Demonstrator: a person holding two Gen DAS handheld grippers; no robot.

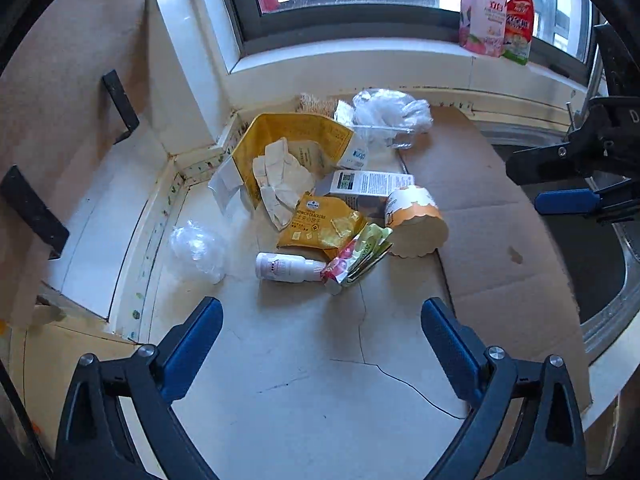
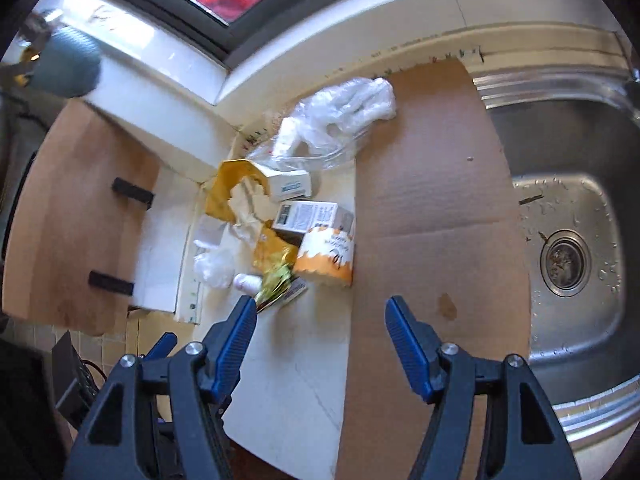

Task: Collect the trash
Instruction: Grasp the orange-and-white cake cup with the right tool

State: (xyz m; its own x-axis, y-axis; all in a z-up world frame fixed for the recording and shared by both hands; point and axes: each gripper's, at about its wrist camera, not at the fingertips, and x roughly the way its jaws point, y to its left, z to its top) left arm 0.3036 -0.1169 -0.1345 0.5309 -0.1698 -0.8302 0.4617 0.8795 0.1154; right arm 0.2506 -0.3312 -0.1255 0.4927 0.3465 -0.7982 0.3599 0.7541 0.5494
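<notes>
A heap of trash lies on the white counter by the window corner: a yellow cracker packet (image 1: 324, 224), an orange-and-white paper cup (image 1: 416, 222) on its side, a small white bottle (image 1: 286, 267), a crumpled colourful wrapper (image 1: 358, 258), a white carton (image 1: 370, 185), a big yellow bag (image 1: 288, 148) with crumpled paper, and clear plastic bags (image 1: 390, 114). My left gripper (image 1: 322, 320) is open and empty, just short of the bottle. My right gripper (image 2: 320, 322) is open and empty, above the counter near the cup (image 2: 326, 258) and wrapper (image 2: 276, 286); it also shows at the right of the left wrist view (image 1: 568, 200).
A flat brown cardboard sheet (image 2: 432, 208) covers the counter beside a steel sink (image 2: 576, 216) on the right. Two spray bottles (image 1: 498, 12) stand on the window sill. A clear plastic wad (image 1: 196, 248) lies left of the heap. A wooden cupboard door (image 2: 80, 208) is at the left.
</notes>
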